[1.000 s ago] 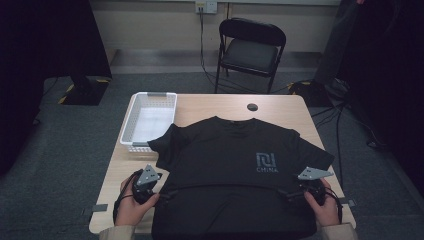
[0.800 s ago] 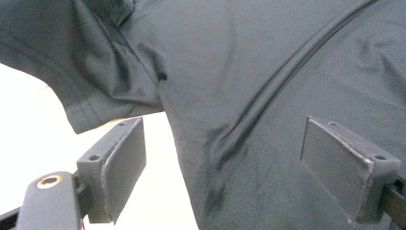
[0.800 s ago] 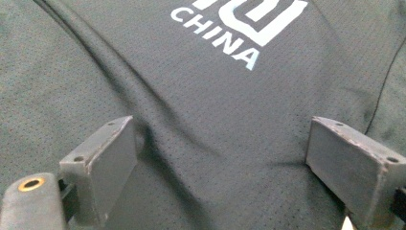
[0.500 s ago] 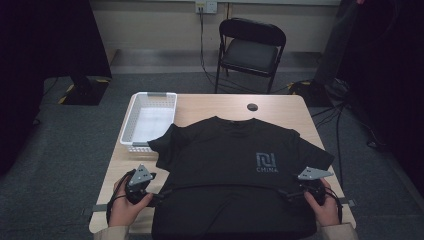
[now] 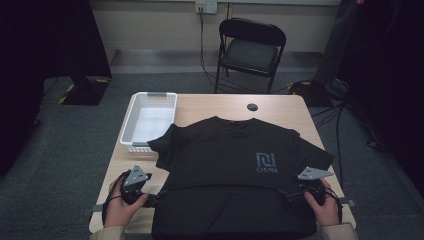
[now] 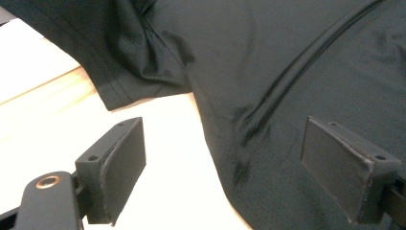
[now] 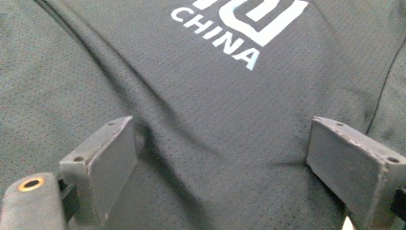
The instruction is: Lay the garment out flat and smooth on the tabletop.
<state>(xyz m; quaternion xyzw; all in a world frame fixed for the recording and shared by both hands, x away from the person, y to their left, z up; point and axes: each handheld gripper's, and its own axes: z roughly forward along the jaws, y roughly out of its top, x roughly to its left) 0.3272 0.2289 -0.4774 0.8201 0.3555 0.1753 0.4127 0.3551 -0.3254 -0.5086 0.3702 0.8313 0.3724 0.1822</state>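
Note:
A black T-shirt with a pale "CHINA" logo lies spread front-up on the wooden table, its hem hanging over the near edge. My left gripper is at the shirt's left side edge, open; in the left gripper view one jaw is over bare table and the other over the fabric near a ridge-like fold. My right gripper is open at the shirt's right side; its view has both jaws resting over the fabric just below the logo.
A white plastic basket stands at the table's back left, touching the shirt's left sleeve. A small dark round object lies near the far edge. A black folding chair is beyond the table. Cables run on the floor at right.
My left gripper has shifted slightly back toward the near edge and down beside the shirt's side. The right gripper stays almost in place.

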